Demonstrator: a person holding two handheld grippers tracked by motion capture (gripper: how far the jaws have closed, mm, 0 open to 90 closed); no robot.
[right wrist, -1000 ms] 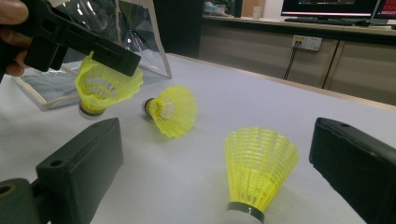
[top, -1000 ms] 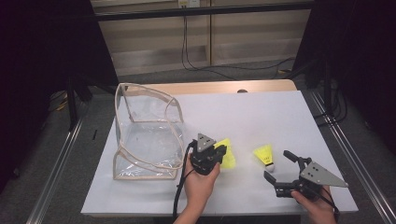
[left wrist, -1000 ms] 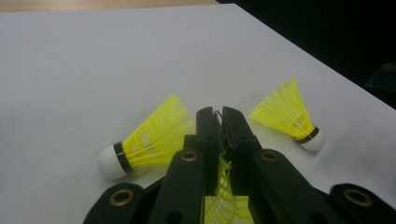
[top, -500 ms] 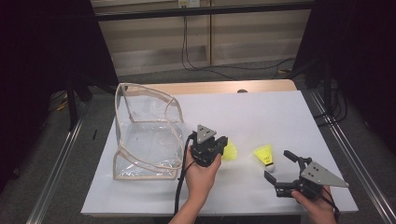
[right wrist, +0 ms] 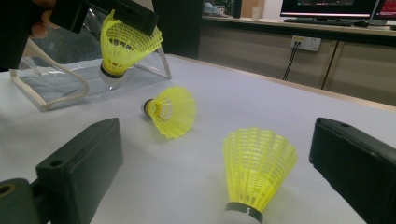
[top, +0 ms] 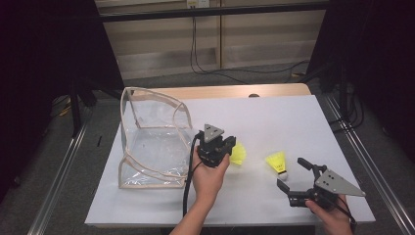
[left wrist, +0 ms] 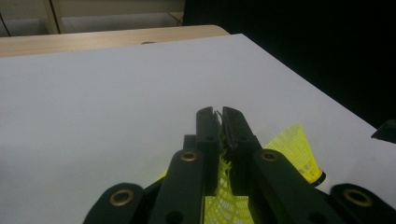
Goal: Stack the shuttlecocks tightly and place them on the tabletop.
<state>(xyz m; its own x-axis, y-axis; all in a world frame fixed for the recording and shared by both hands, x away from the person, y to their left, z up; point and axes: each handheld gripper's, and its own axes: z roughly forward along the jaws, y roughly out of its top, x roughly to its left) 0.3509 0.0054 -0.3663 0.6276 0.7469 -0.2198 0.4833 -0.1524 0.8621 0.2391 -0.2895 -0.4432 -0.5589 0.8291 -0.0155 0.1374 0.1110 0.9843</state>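
Left gripper [top: 229, 145] is raised off the white table [top: 293, 117], its jaws closed tight on the mesh skirt of a yellow shuttlecock [right wrist: 122, 45]. In the left gripper view the jaw tips nearly meet, with yellow mesh [left wrist: 224, 186] pinched between them. In the right gripper view this held shuttlecock hangs cork end down, clear of the table, just in front of the clear bag [top: 151, 142]. The bag stands on the left part of the table, pale-trimmed, its opening facing the held shuttlecock. Second shuttlecock [right wrist: 170, 111] lies on its side on the table below and a little to the right of the left gripper, cork end toward the bag; in the high view its skirt [top: 239, 154] shows just right of that gripper. Third shuttlecock [top: 277, 163] lies on the table toward the right, cork end toward the person. Right gripper [top: 289, 172] rests low near the table's front right edge, jaws wide apart and holding nothing. In the right gripper view the third shuttlecock [right wrist: 254, 170] sits between the two jaws, touching neither. The two grippers are well apart.
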